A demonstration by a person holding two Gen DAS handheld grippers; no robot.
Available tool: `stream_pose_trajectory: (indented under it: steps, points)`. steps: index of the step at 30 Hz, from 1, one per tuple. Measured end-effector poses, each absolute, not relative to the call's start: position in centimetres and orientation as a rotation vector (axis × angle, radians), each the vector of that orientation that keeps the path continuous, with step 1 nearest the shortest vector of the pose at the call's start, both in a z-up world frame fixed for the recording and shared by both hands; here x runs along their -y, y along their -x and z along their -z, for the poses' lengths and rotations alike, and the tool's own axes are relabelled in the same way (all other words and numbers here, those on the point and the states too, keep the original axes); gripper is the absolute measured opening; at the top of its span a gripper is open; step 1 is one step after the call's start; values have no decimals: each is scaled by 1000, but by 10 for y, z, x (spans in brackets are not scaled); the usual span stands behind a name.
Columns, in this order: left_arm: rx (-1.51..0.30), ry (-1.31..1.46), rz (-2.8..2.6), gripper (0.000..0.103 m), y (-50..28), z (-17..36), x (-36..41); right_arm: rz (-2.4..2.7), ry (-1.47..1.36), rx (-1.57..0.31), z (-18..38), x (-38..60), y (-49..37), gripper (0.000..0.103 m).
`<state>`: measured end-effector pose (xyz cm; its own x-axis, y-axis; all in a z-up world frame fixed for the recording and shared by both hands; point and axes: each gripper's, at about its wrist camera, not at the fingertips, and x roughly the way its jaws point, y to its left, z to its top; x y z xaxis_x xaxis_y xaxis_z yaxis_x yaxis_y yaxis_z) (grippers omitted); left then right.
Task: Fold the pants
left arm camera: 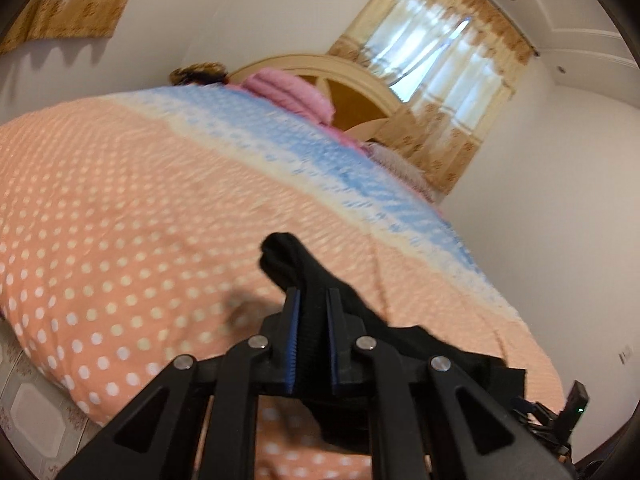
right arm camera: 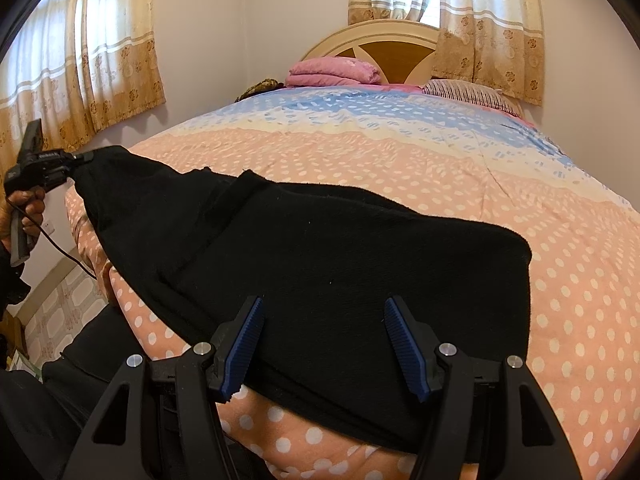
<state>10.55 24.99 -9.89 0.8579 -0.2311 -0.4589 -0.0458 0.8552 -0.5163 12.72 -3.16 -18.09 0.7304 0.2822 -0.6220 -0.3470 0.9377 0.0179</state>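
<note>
Black pants [right arm camera: 320, 264] lie across the near part of a bed. My left gripper [left arm camera: 313, 300] is shut on one end of the pants [left arm camera: 296, 264] and holds it lifted above the quilt. In the right wrist view the left gripper [right arm camera: 82, 158] shows at far left with the pants end pinched and raised. My right gripper [right arm camera: 324, 312] is open, its blue pads [right arm camera: 250, 344] on either side of the pants' near edge, not closed on the cloth.
A peach polka-dot quilt [right arm camera: 520, 200] with a blue band covers the bed. Folded pink blanket [right arm camera: 334, 70], a pillow [right arm camera: 468, 94] and a headboard [right arm camera: 384, 44] are at the far end. Curtained windows [right arm camera: 80, 60] flank the bed. Tiled floor [right arm camera: 60, 304] lies at left.
</note>
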Motion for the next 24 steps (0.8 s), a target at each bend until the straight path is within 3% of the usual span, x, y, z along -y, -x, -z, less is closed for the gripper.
stream_pose_trajectory:
  steps: [24]
  points:
    - [-400, 371, 525, 12, -122, 5, -98, -277, -35, -646, 154, 73, -124, 64]
